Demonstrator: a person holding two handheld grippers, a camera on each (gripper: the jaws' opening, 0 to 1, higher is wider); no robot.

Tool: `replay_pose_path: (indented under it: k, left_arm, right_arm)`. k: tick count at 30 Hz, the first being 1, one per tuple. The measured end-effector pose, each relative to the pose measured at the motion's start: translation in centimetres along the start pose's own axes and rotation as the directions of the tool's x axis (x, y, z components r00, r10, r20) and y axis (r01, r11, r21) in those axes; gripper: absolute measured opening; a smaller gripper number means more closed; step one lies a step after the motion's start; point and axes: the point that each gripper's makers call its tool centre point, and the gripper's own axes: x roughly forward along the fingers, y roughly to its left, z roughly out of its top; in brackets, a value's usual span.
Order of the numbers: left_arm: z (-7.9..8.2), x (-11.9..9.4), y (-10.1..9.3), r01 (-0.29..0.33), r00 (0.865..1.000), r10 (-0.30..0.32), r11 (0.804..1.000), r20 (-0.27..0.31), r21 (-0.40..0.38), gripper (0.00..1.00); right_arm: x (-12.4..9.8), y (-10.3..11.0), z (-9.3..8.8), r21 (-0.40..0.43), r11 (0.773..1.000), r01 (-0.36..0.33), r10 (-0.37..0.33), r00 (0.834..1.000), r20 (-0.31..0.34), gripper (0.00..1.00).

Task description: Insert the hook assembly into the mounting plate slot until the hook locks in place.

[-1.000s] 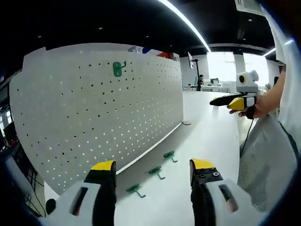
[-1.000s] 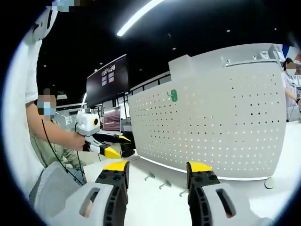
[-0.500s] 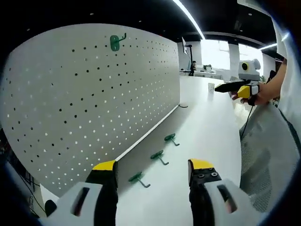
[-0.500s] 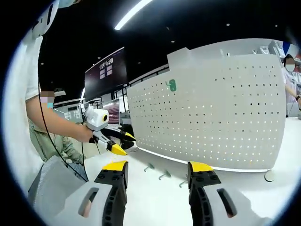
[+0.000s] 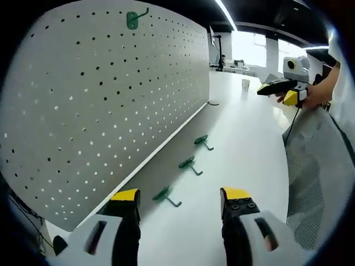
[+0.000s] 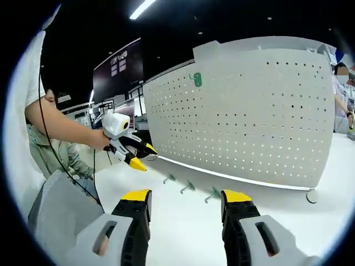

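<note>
A white pegboard (image 5: 111, 94) stands on the white table, with one green hook (image 5: 133, 19) mounted near its top. Three loose green hooks lie in a row along its foot: the nearest (image 5: 166, 195), a middle one (image 5: 189, 164) and a far one (image 5: 202, 142). My left gripper (image 5: 180, 195) is open above the table, just short of the nearest hook. In the right gripper view the pegboard (image 6: 249, 111), its mounted hook (image 6: 196, 79) and the loose hooks (image 6: 187, 187) lie ahead of my open right gripper (image 6: 186, 195). The left gripper (image 6: 138, 156) hangs at the left there.
A hand holds the right gripper (image 5: 280, 88) at the far right over the table. A mesh garment (image 5: 313, 183) hangs close on the right. A small cup (image 5: 244, 84) stands far back. The board's round foot (image 6: 312, 195) sits on the table. A dark screen (image 6: 119, 72) is behind.
My left gripper has come down and closer to the board, so the loose hooks sit nearer its jaws. The right gripper has dipped slightly. Both stay open and the hooks lie still.
</note>
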Motion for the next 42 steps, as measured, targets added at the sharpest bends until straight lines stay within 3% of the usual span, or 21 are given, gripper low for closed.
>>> replay_pose_path:
  k: [6,13,20,23,42]
  left_arm:
    - [-1.1,0.7,0.4,0.024,0.998,-0.022,0.999,-0.064,0.033,0.53]
    - [-2.4,1.4,0.5,0.062,0.988,-0.054,0.996,-0.142,0.059,0.53]
    - [-2.2,2.0,1.2,0.084,0.982,-0.063,0.990,-0.179,0.111,0.52]
    - [-2.3,2.4,2.1,0.087,0.979,-0.048,0.977,-0.197,0.192,0.51]
    - [-3.8,4.4,2.4,0.199,0.947,-0.104,0.932,-0.303,0.302,0.46]
  right_arm:
    - [0.1,-0.1,-0.8,0.000,1.000,0.001,-0.001,0.999,-0.036,0.46]
    - [0.1,-0.1,-1.0,0.010,1.000,-0.001,0.001,0.999,-0.044,0.46]
    - [0.2,-0.1,-1.3,0.011,1.000,-0.006,0.006,0.999,-0.054,0.46]
    - [0.2,0.0,-1.3,0.010,1.000,-0.007,0.007,0.998,-0.057,0.46]
    - [-0.1,-0.2,-1.4,0.048,0.999,0.001,0.001,0.999,-0.050,0.44]
